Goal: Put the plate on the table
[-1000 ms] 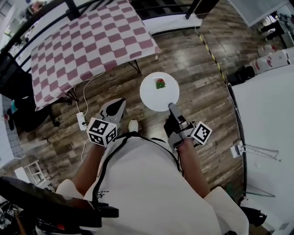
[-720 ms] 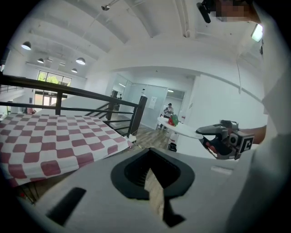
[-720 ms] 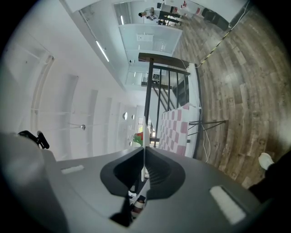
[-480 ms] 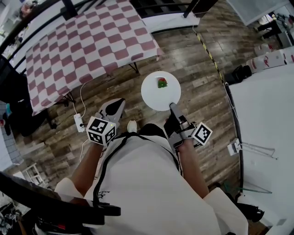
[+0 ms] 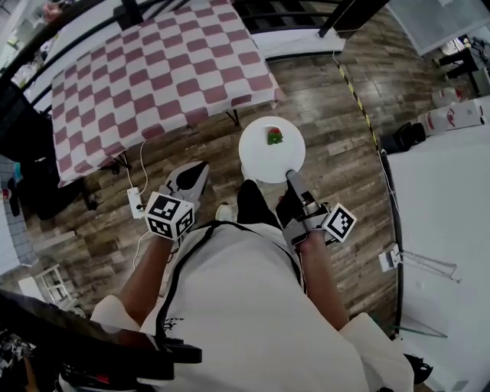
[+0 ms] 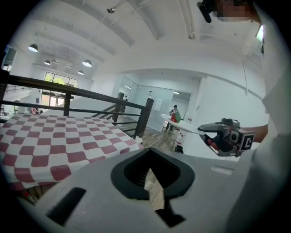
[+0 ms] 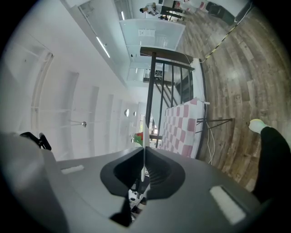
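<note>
A round white plate point(image 5: 269, 159) with a small red and green item point(image 5: 272, 137) on it hangs level over the wooden floor. My right gripper point(image 5: 291, 178) is shut on its near rim. In the right gripper view the plate point(image 7: 143, 157) shows edge-on between the jaws, and the red and green item point(image 7: 138, 136) sits beyond them. The table with the red and white checked cloth point(image 5: 153, 69) stands ahead to the left, apart from the plate. My left gripper point(image 5: 200, 167) is shut and holds nothing. From the left gripper view the plate point(image 6: 182, 125) and the checked table point(image 6: 54, 141) are both visible.
A black railing point(image 5: 76, 23) runs behind the checked table. A white power strip point(image 5: 136, 203) and its cable lie on the floor by the table leg. Striped tape point(image 5: 356, 92) crosses the floor at right, beside a large white surface point(image 5: 444, 191). The person's dark leg point(image 5: 249, 203) is below the plate.
The person has stepped forward: a dark leg now shows under the plate, and the plate sits a little further right and up. Both grippers keep their grip and pose.
</note>
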Motion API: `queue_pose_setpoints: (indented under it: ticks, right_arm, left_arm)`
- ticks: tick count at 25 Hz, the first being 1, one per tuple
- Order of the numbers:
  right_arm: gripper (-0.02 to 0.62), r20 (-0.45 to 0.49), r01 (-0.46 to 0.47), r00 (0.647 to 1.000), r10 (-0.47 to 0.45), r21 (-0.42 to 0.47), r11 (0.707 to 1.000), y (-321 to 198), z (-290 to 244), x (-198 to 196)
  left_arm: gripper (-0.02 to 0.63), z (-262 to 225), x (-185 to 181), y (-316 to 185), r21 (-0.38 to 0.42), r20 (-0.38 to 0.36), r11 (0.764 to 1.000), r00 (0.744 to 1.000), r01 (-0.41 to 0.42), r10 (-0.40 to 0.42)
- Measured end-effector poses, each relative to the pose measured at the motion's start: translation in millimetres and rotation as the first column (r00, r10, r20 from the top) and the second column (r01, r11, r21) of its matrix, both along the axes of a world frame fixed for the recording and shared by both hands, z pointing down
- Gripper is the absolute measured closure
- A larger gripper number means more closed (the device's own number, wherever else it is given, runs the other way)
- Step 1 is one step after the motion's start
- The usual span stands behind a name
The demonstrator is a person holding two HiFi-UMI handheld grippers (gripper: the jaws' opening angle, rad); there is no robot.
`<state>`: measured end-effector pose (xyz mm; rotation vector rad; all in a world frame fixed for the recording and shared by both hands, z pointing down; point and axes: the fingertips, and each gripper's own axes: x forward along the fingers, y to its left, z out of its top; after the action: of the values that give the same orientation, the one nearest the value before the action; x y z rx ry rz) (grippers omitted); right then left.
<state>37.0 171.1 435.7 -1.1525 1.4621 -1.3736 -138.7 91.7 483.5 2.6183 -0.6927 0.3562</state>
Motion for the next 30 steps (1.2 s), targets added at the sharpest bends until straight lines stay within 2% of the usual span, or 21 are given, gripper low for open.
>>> queue_pose_setpoints:
  ticks: [9,15,30]
  right_arm:
    - [0.578,0.012,0.082,0.997,-0.082,0.019,0.996,-57.8,2.5,13.8]
    - [0.578,0.012,0.142,0.99,-0.142,0.013,0.99,-112.4,6.5,32.2]
    - [0.578,0.012,0.322,0.947,-0.322,0.009,0.947,-260.4,3.3,105.5]
  left_arm:
    - [0.598,-2.2,0.1,-41.3,0.012,0.018,0.995,0.995,0.098,-0.098]
    - [0.598,-1.8,16.9,-83.7,0.009,0.023,0.988,0.988,0.151,-0.151]
    - [0.598,-18.0,94.3,-201.1,0.02,0.036,0.956,0.955,0.294,-0.294]
